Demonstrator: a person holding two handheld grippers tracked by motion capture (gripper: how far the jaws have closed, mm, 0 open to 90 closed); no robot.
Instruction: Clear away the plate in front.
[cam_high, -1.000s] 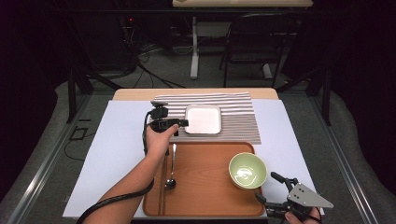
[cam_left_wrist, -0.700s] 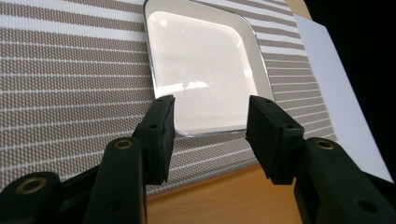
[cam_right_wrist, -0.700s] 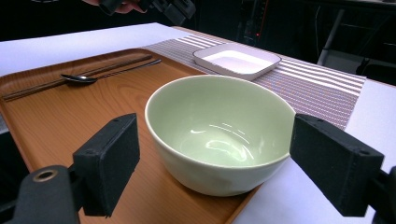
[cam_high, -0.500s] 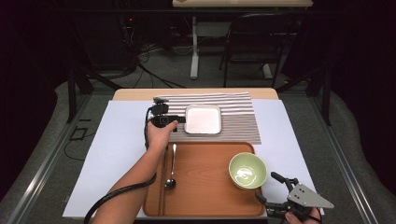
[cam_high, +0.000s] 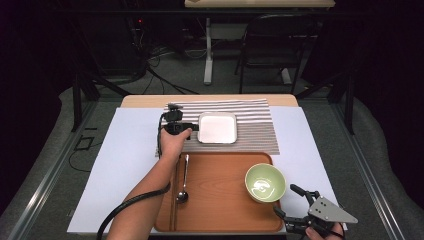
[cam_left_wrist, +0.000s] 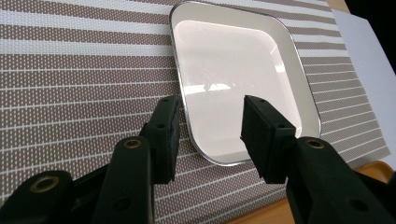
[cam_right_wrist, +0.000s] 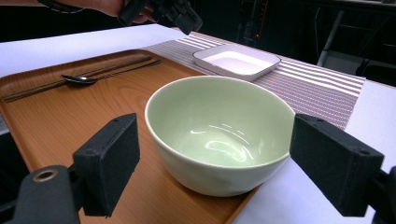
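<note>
A square white plate (cam_high: 217, 128) lies on the striped placemat (cam_high: 255, 132). My left gripper (cam_high: 193, 127) is at the plate's left edge, held by a hand reaching over the tray. In the left gripper view its jaws (cam_left_wrist: 210, 112) straddle the rim of the plate (cam_left_wrist: 233, 70), one over the mat and one over the plate; they have just been closing, and a gap still shows at the pads. A pale green bowl (cam_high: 265, 182) stands on the tray's right side. My right gripper (cam_high: 286, 201) waits open just in front of the bowl (cam_right_wrist: 219, 130), not touching it.
The wooden tray (cam_high: 220, 200) also holds a spoon (cam_high: 183, 180) and dark chopsticks (cam_high: 173, 197) along its left side. A white cover (cam_high: 125, 160) lies over the table. A chair (cam_high: 270, 45) and desk legs stand beyond the far edge.
The left gripper has edged lower and closer onto the plate's left rim, with its jaws narrower. The right gripper and the bowl have kept still.
</note>
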